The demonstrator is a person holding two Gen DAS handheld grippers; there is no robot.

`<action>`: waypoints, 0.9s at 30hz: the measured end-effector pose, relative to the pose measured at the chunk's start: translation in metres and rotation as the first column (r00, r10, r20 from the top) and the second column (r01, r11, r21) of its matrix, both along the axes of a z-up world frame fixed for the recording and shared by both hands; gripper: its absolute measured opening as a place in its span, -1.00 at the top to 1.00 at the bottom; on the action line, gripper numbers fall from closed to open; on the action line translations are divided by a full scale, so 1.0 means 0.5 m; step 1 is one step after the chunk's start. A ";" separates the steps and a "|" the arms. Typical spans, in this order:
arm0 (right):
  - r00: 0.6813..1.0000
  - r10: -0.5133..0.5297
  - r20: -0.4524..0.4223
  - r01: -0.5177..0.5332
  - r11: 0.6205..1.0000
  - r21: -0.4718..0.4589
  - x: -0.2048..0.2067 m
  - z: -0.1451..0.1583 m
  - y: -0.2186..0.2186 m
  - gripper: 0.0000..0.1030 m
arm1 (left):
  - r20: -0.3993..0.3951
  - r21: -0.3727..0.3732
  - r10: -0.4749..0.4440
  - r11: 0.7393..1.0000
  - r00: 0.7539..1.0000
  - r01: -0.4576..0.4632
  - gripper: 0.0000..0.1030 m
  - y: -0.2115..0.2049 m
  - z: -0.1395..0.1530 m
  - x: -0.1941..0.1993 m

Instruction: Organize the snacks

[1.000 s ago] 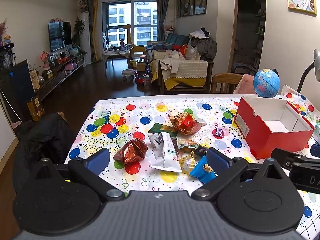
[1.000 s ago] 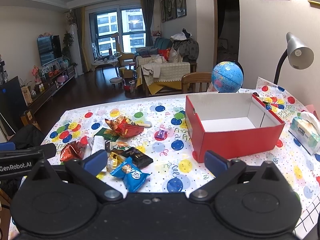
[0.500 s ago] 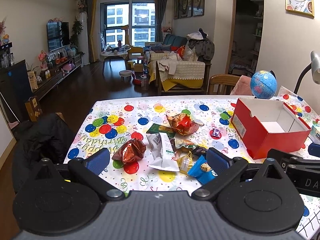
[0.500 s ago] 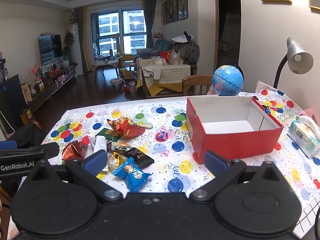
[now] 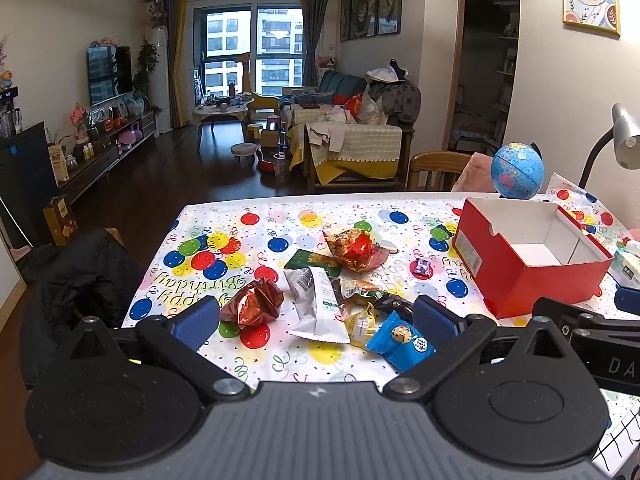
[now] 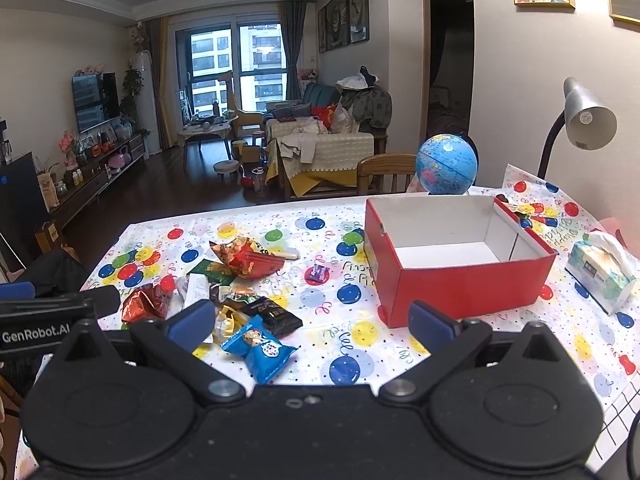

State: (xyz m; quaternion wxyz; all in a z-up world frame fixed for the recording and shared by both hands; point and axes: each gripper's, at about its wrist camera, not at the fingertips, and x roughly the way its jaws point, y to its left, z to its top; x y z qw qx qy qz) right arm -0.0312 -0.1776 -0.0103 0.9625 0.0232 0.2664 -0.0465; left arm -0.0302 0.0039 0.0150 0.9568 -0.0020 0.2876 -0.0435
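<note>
Blue cookie packet [image 6: 259,349] lies just ahead-left of right gripper [image 6: 311,322] — nearer arm, long axis diagonal; red box [image 6: 460,276] to its right. Left gripper [image 5: 318,320] & right: jaws apart, empty.

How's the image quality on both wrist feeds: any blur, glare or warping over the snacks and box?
Left wrist: snack pile sharp, no glare; fisheye bends the red box and table edge. Right wrist: box crisp, its white inside bright but not blown out; dark vignette in the top corners; the windows are dusk-dim.
</note>
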 end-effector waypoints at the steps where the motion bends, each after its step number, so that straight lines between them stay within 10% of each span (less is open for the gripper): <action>1: 1.000 -0.002 0.001 0.002 1.000 -0.001 0.000 0.001 -0.001 -0.99 | 0.001 -0.001 -0.002 1.000 1.000 0.002 -1.00 0.001 0.000 0.000; 15: 0.997 0.060 -0.040 -0.059 0.998 0.010 0.033 -0.028 -0.006 -0.90 | -0.042 -0.039 -0.014 0.999 0.999 0.012 -1.00 0.025 -0.041 0.049; 27: 0.956 0.215 -0.200 -0.218 0.976 0.009 0.165 -0.150 0.021 -0.68 | -0.107 0.072 0.010 0.997 0.994 -0.003 -1.00 0.058 -0.155 0.160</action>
